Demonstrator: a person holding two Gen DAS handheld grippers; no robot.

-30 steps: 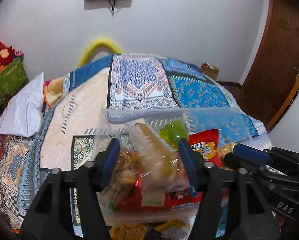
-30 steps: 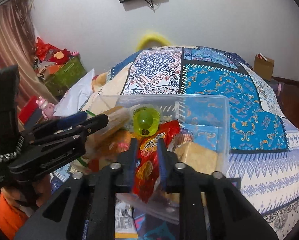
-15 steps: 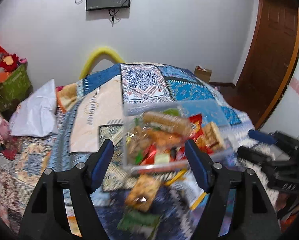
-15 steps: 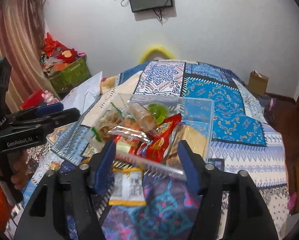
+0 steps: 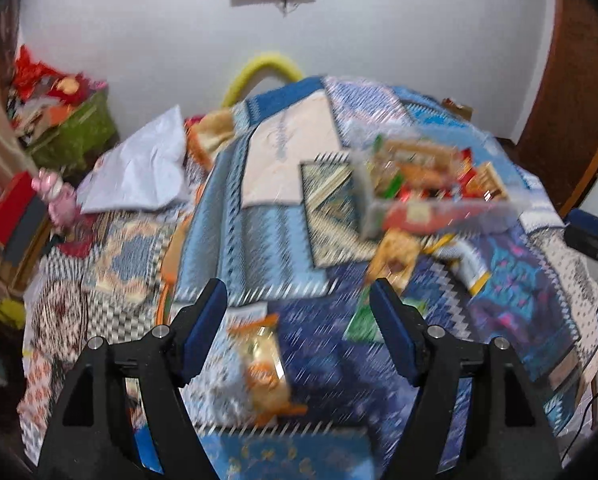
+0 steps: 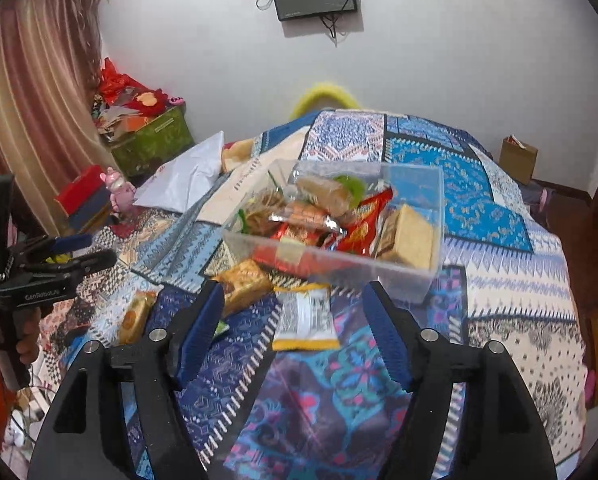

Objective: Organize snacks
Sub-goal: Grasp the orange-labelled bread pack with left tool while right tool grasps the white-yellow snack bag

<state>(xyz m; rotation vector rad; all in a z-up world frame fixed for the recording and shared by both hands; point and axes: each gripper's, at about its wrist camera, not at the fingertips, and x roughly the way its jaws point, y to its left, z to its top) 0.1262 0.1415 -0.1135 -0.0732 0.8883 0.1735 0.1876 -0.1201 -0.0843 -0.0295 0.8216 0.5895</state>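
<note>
A clear plastic box full of snack packets sits on the patterned bedspread; it also shows blurred in the left wrist view. Loose packets lie in front of it: a white and yellow one, an orange one, a small yellow one. In the left wrist view an orange packet lies between my fingers, with a green one further right. My left gripper is open and empty above the bed, also seen at the left. My right gripper is open and empty, short of the box.
A white pillow lies at the bed's left. A green bin of clutter and a red box stand beside the bed. A cardboard box sits on the floor by the wooden door.
Both grippers have let go of the packets in the box, opened wide and pulled back toward the near end of the bed. The left view has swung left and is motion-blurred.
</note>
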